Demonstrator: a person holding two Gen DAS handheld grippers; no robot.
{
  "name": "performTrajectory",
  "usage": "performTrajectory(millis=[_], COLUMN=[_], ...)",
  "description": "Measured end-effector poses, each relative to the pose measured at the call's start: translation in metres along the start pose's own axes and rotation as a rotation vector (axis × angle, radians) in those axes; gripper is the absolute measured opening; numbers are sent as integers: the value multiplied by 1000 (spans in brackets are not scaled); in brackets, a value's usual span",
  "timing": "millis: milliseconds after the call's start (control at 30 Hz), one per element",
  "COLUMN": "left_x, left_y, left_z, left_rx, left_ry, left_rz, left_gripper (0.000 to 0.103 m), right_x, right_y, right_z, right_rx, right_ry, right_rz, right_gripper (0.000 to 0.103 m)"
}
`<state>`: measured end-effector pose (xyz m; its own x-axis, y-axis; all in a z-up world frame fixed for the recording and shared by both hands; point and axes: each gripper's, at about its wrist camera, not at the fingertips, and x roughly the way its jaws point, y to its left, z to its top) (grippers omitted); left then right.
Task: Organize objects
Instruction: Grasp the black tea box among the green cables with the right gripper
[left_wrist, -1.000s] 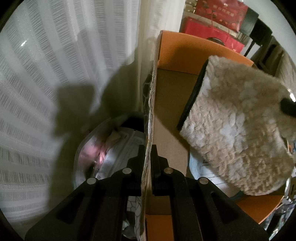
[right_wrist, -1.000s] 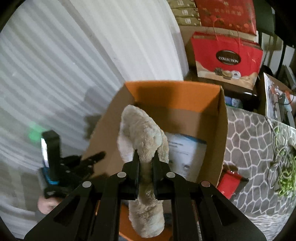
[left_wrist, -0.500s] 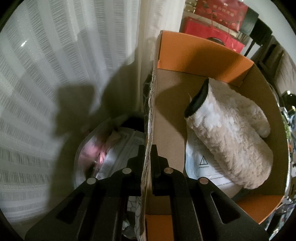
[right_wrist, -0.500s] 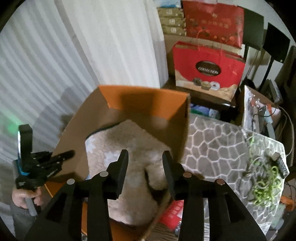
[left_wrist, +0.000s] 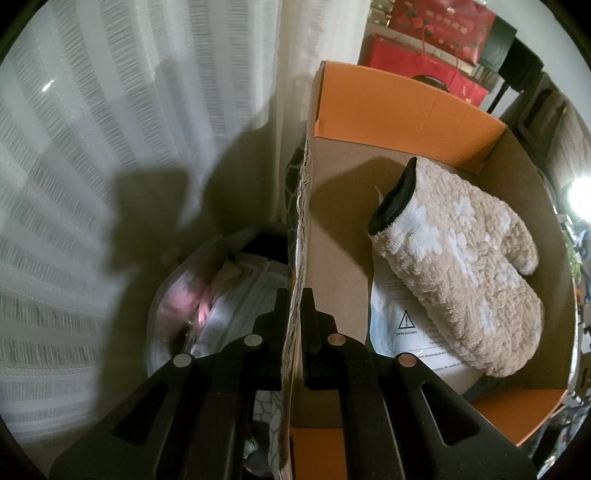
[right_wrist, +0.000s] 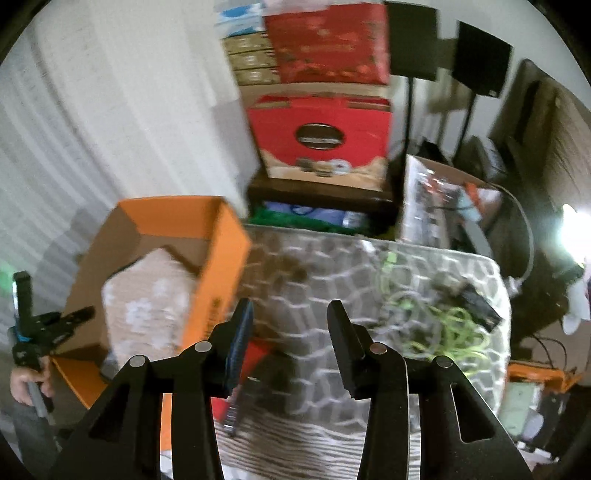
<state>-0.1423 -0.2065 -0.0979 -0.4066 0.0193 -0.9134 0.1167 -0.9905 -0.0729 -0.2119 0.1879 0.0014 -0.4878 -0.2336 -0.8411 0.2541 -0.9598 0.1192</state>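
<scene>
Left gripper (left_wrist: 293, 306), at lower centre of its view, is clenched on the side wall of the cardboard box (left_wrist: 406, 107), steadying it. A fleecy mitten (left_wrist: 461, 258) lies inside the box at right, on a printed plastic packet (left_wrist: 402, 325). Right gripper (right_wrist: 290, 325) hangs released and empty over the patterned cloth (right_wrist: 332, 266). Judged step: mitten stowed; next calls for reaching the green cables (right_wrist: 443, 317), centre right.

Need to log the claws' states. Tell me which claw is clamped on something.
The left claw: shut on the cardboard box side wall. The right claw stands apart over the patterned cloth, gripping nothing.
</scene>
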Motion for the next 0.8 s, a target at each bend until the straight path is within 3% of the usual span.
performTrajectory(millis=[467,800], left_x=[0,0], left_y=[-1,-1], left_z=[-1,-1], left_rx=[2,7], left_ry=[-3,-3], left_rz=[5,10], left_gripper=[5,5], right_x=[-6,14], right_y=[-100,-142], right_z=[-22,-18], right_rx=[105,143], right_ry=[14,43], right_rz=[-144,-229], right_gripper=[50,50])
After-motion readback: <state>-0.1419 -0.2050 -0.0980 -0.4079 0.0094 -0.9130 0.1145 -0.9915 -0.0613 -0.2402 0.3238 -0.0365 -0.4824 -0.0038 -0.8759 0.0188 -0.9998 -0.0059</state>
